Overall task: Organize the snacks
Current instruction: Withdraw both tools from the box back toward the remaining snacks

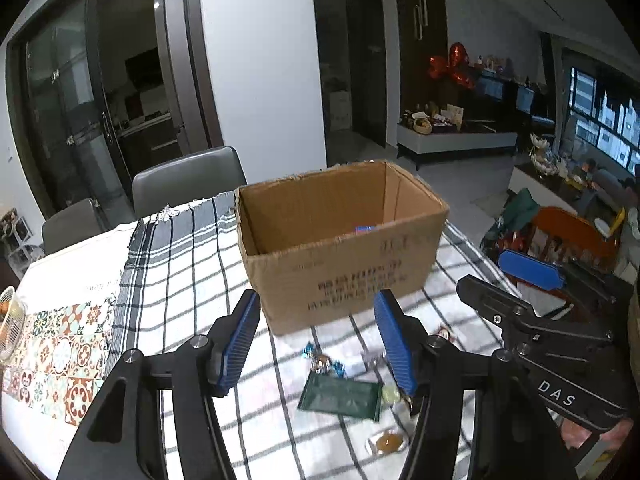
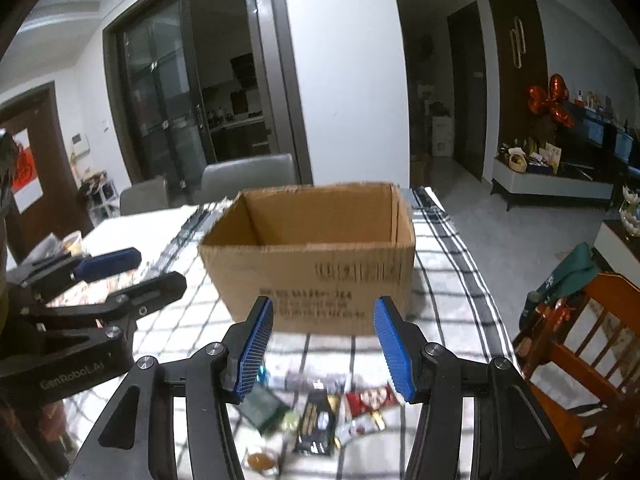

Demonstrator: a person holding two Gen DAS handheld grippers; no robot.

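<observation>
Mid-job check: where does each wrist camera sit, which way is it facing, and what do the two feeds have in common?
Left wrist: sits on the left gripper, looks forward and down over the snacks at the box; its own open, empty jaws show, with the right gripper at the right edge.
Right wrist: sits on the right gripper, facing the same way; own open, empty jaws, left gripper at the left edge.
Shared: box, checked cloth, green packet, grey chair.

You can read "DAS" on the right gripper [image 1: 532,280] and "GenRoboLAI" on the left gripper [image 2: 120,272]. The print on the box [image 2: 320,280] is too blurry.
</observation>
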